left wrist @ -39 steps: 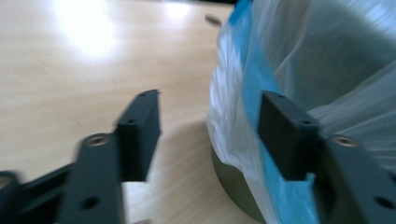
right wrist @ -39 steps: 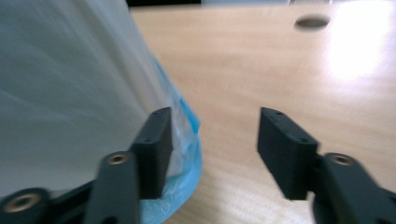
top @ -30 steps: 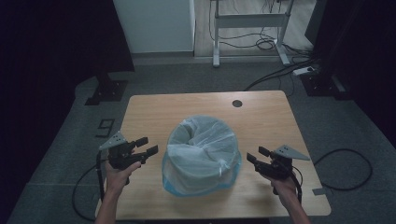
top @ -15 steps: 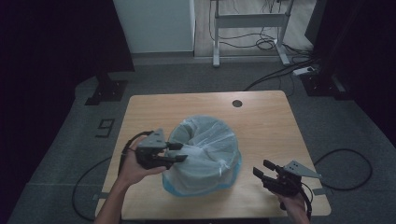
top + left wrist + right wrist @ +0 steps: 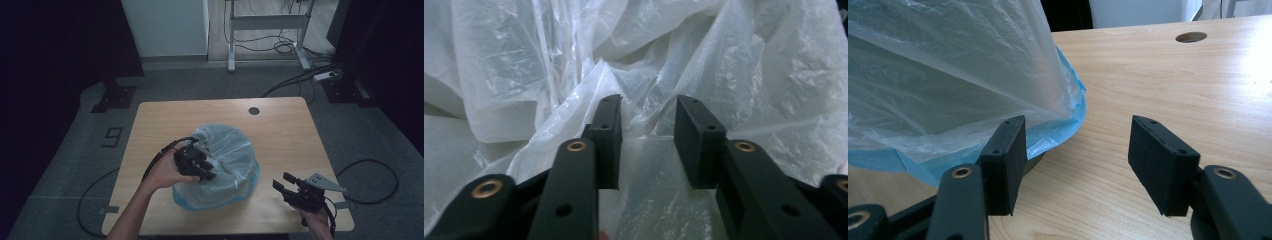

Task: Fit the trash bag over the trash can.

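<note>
Translucent white plastic forms the one bag (image 5: 227, 155) on the bench (image 5: 285, 130), draped over a round container whose own walls stay hidden beneath it. A blue edge (image 5: 250, 182) peeps out low around the base, from about 3 o'clock round to 7 o'clock, and the right gripper view shows that blue band (image 5: 1068, 120) lying on the wood. The plastic is thin, crinkled and glossy, gathered into many folds (image 5: 574, 80) toward the top. What lies inside cannot be told, as the film is cloudy.

The bag sits near the middle of the bench, slightly toward the person's edge. One round cable hole (image 5: 254, 110) is set in the bench at 12 o'clock from the bag.

Two grippers are in use. The left gripper (image 5: 200, 165) lies on the bag's 9 o'clock side; its fingers (image 5: 606, 135) have just been closing and now stand part-way in, with a ridge of plastic rising between them, though whether they pinch it cannot be told. The right gripper (image 5: 282, 185) hovers at 4 o'clock from the bag, just apart from it, its fingers (image 5: 1158, 160) released with bare wood between them.
</note>
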The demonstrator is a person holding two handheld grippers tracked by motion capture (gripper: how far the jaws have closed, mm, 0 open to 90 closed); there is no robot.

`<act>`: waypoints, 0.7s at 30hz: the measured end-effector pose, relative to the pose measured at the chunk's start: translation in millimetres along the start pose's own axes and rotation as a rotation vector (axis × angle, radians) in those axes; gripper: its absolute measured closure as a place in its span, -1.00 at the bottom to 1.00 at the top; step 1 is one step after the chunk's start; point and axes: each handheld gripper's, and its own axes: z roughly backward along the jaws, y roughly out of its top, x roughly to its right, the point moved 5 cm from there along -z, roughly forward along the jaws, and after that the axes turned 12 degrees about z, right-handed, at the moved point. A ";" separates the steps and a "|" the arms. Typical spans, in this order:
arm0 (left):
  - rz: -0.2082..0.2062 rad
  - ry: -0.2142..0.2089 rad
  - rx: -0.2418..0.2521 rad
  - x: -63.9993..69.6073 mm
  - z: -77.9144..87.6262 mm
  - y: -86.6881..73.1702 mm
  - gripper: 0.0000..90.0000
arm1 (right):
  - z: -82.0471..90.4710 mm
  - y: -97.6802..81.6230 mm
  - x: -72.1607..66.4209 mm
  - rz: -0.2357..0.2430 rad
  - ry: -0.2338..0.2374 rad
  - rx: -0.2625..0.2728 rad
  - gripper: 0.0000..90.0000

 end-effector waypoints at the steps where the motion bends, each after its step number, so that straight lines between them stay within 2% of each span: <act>1: 0.004 -0.008 -0.001 0.1 -0.2 -0.3 0.24 | -0.5 -0.3 -0.7 -0.001 0.003 -0.002 -0.12; 3: -0.002 -0.016 0.038 1.1 2.9 -1.4 0.07 | -0.5 -0.3 -1.4 0.004 0.003 -0.004 -0.12; 7: -0.012 -0.030 0.206 6.7 22.4 -7.4 -0.18 | 1.7 1.0 -1.5 0.005 -0.001 0.004 -0.12; 10: -0.017 0.008 0.317 10.9 37.3 -17.9 -0.30 | 4.1 0.8 -0.4 0.005 -0.007 0.006 -0.13; 13: 0.022 0.050 0.421 11.6 52.4 -35.7 -0.33 | 5.4 -0.6 1.4 0.001 -0.016 0.005 -0.14; 15: 0.049 0.085 0.461 9.9 58.5 -49.6 -0.34 | 5.9 -1.4 2.1 0.000 -0.023 0.003 -0.15; 21: 0.135 0.139 0.526 3.4 65.7 -99.8 -0.35 | 9.0 -3.1 2.3 0.004 -0.036 0.000 -0.18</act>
